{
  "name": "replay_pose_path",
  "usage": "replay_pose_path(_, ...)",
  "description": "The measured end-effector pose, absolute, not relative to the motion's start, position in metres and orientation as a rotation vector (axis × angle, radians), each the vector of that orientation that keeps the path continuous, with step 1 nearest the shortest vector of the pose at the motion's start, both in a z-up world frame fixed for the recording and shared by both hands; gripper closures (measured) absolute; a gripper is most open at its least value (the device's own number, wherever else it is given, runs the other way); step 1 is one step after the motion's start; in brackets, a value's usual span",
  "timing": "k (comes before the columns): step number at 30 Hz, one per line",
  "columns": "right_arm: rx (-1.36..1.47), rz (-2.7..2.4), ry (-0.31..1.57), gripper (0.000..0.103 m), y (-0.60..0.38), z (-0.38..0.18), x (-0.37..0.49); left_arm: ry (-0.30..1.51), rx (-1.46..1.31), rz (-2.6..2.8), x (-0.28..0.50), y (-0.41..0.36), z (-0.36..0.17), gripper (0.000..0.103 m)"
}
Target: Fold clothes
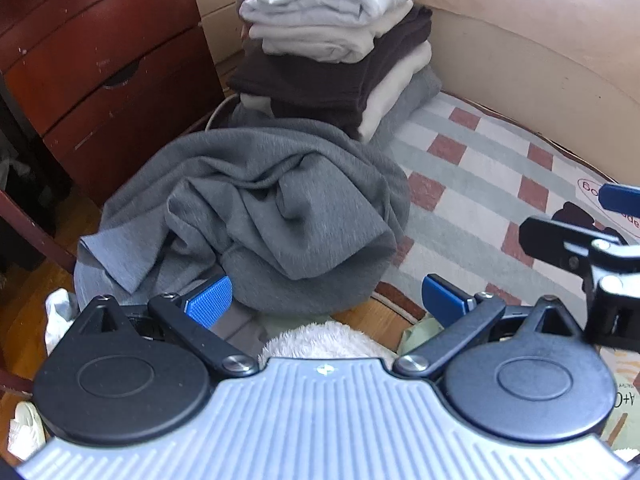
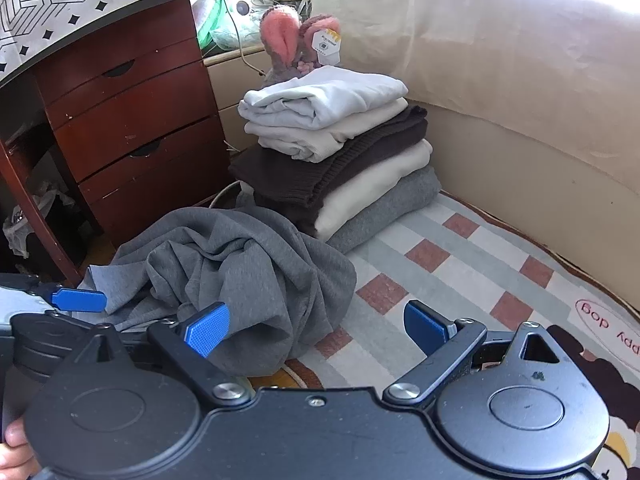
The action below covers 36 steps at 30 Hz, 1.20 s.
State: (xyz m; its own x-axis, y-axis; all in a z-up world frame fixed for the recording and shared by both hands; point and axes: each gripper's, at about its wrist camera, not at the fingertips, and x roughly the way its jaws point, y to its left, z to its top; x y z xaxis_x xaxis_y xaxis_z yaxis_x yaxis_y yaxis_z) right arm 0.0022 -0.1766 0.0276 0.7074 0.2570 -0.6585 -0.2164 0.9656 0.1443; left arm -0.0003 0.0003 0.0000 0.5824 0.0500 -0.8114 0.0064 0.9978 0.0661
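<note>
Nearest in both wrist views are the two hand-held tools: the left gripper (image 1: 326, 296) has its blue pads spread wide with nothing between them, and the right gripper (image 2: 316, 328) is spread just as wide and holds nothing, its left pad lying against the near edge of the cloth without pinching it. Just beyond them a crumpled grey garment (image 2: 240, 276) lies heaped at the near left corner of the checked bedspread (image 2: 452, 256), part of it spilling off the left edge toward the wooden floor (a flat paler flap, perhaps a hem or sleeve, sticks out to the near left). Bunched as it is, it has no clear heading; I judge its long axis to run roughly from near left to far right, but neck and hem cannot be told apart. Farther back, at the far left of the bed, stands a stack of folded clothes (image 2: 336, 152): grey at the bottom, then cream, dark brown knit, cream again and pale white on top, their folded edges facing near and right. A plush toy with pink ears (image 2: 296, 46) sits behind the stack, and a red-brown drawer unit (image 2: 128, 128) stands to the left. As a judgement, much of the folding looks done, with several pieces stacked, and the grey garment is what remains to spread flat and fold.
</note>
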Motion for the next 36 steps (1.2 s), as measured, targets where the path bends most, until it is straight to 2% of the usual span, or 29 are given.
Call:
replay_pose_path(19,0.094,0.229,0.76,0.006,-0.176,0.015,-0.002,0.784,0.001,0.101,-0.012,0.018,0.001,0.0)
replay_pose_path(24,0.084,0.259,0.764,0.006,-0.165,0.015,-0.001,0.793,-0.084,0.139,-0.01,0.033,0.0,0.0)
replay_pose_path(29,0.073,0.247,0.775,0.006,-0.165,0.014,-0.001,0.724,-0.147,0.207,-0.02,0.049,0.006,0.0)
replay_pose_path(36,0.085,0.247,0.791,0.006,-0.169,0.01,0.001,0.725,-0.094,0.224,-0.018,0.048,0.008,0.0)
